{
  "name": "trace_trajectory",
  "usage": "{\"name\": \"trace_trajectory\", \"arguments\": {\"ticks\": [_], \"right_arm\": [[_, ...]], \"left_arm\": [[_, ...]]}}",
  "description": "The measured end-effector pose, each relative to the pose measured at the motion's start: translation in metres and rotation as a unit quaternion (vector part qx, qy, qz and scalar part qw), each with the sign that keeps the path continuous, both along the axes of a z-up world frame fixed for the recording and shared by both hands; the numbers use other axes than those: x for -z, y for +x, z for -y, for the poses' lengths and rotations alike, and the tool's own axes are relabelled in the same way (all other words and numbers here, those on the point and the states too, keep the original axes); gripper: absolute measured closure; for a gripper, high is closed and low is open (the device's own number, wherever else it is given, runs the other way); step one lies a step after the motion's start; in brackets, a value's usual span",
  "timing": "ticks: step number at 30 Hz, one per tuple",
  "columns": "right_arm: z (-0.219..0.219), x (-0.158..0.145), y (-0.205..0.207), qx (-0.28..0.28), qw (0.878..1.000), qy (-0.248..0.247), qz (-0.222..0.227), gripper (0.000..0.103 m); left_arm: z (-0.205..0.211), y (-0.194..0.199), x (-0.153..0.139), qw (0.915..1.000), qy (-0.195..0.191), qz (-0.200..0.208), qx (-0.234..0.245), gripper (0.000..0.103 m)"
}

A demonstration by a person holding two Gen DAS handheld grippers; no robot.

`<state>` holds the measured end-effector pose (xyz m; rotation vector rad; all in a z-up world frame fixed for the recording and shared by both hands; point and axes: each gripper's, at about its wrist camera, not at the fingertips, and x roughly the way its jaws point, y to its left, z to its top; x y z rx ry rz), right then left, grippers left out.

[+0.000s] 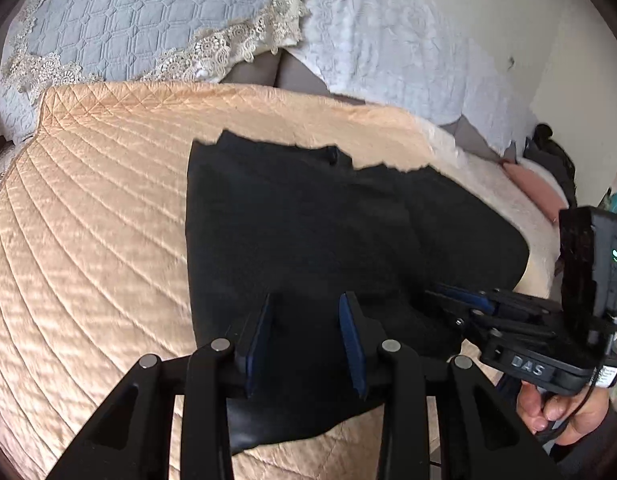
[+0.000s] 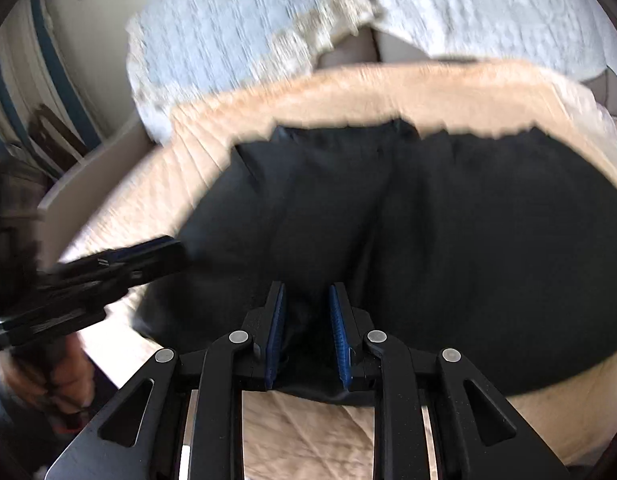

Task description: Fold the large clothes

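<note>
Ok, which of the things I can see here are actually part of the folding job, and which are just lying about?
Part of the job:
- black garment, spread on the peach quilt
- left gripper, fingers apart over the garment's near edge
- right gripper, fingers apart at the same edge

Just lying about:
- blue-grey lace-trimmed cover
- white textured cover
- pink cushion

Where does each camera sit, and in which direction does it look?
Left wrist: on the left gripper, facing along open fingers over the black cloth garment on the peach quilted bedspread; right gripper and hand show.
Right wrist: on the right gripper, same direction; left gripper shows.
Shared: garment, bedspread, white pillows.
</note>
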<state>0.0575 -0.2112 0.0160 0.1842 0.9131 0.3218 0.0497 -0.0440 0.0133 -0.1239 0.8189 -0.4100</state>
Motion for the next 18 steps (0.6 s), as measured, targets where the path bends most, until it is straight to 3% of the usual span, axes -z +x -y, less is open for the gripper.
{"name": "trace_trajectory", "arguments": {"ticks": [3,6,9,11,15,18], "right_arm": [[0.008,0.006,0.001,0.007,1.0,0.02,0.004,0.077],[0.012,-0.003,-0.002,0.018,1.0,0.018,0.008,0.075],[0.033,-0.009,-0.014,0.047,0.998,0.044,0.009,0.068],[0.056,-0.01,-0.022,0.079,0.995,0.068,0.009,0.058],[0.109,-0.01,-0.036,0.15,0.983,0.101,0.015,0.057],[0.16,-0.006,-0.037,0.211,0.966,0.149,0.018,0.057]], "left_arm": [[0.008,-0.006,-0.001,0.9995,0.025,0.017,-0.01,0.067],[0.008,-0.006,-0.009,0.9998,0.011,0.006,-0.014,0.067],[0.011,-0.011,-0.017,0.9999,-0.002,0.012,-0.006,0.067],[0.018,-0.012,-0.021,0.9998,-0.003,0.019,0.004,0.067],[0.037,-0.002,-0.023,0.9996,-0.012,0.015,0.023,0.067],[0.057,0.009,-0.016,0.9991,-0.014,0.005,0.039,0.067]]}}
